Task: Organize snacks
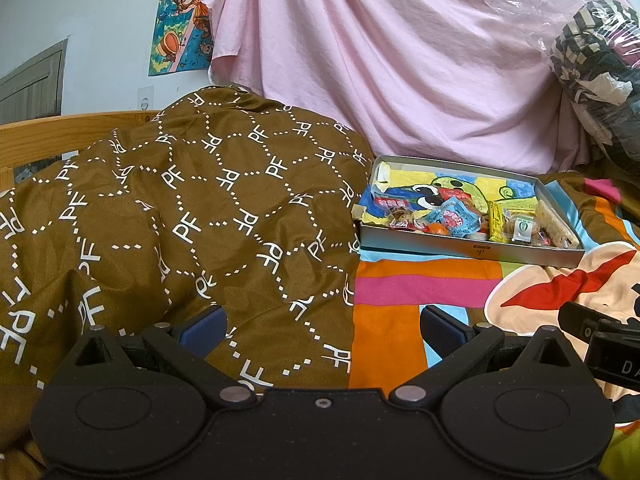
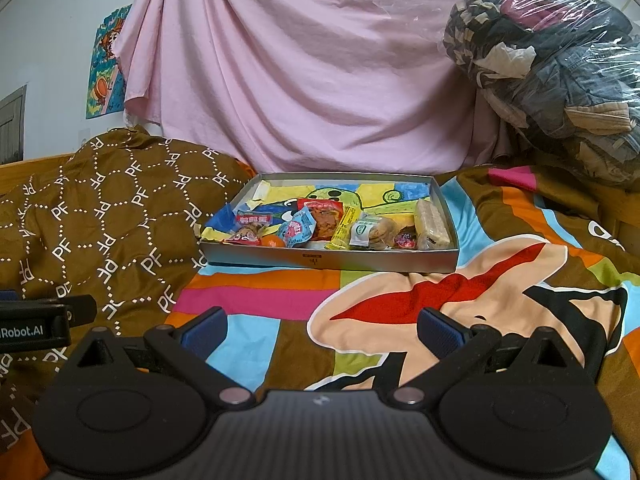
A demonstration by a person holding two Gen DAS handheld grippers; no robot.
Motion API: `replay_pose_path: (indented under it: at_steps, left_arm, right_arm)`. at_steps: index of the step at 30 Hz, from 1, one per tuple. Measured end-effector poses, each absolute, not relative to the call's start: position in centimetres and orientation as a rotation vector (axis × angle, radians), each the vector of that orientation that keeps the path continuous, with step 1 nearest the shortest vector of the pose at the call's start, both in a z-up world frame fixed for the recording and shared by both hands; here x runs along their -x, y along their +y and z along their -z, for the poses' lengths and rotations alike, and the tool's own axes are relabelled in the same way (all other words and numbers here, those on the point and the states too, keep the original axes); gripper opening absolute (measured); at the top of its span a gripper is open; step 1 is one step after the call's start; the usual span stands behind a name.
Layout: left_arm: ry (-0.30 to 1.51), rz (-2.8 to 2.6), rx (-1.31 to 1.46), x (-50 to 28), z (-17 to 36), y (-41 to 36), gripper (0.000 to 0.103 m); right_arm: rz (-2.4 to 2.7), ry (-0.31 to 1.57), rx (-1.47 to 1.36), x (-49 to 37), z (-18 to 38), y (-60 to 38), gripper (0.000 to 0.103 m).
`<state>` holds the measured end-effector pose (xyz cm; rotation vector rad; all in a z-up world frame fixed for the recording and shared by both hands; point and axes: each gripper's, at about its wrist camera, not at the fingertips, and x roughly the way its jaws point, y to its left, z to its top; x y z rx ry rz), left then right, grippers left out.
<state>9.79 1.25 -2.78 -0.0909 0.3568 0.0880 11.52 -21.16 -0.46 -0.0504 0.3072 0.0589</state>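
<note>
Lying well beyond right gripper [image 2: 322, 330]: snack tray [image 2: 328, 258].

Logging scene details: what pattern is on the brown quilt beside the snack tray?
White dotted hexagons with white "PF" letters on the brown quilt; clearest in the left wrist view.

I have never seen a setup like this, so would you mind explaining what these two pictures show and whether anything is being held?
These are two handheld two-finger grippers, each with a fisheye camera looking along its fingers. One picture is from the left gripper, the other from the right gripper. Both are open and hold nothing. Ahead, on a colourful striped bedspread, sits a shallow grey cardboard box holding wrapped snacks, including a blue packet and a yellow bar. A brown patterned quilt lies to its left, and a pink sheet hangs behind it.
</note>
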Motion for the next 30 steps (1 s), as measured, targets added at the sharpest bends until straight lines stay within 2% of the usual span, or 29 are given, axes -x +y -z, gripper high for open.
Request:
replay_pose_path:
  at_steps: [30]
  left_arm:
    - [0.397, -0.105, 0.075, -9.79, 3.16, 1.01, 0.102]
  right_arm:
    - [-0.060, 0.312, 0.051, -11.49, 0.57, -21.09, 0.103]
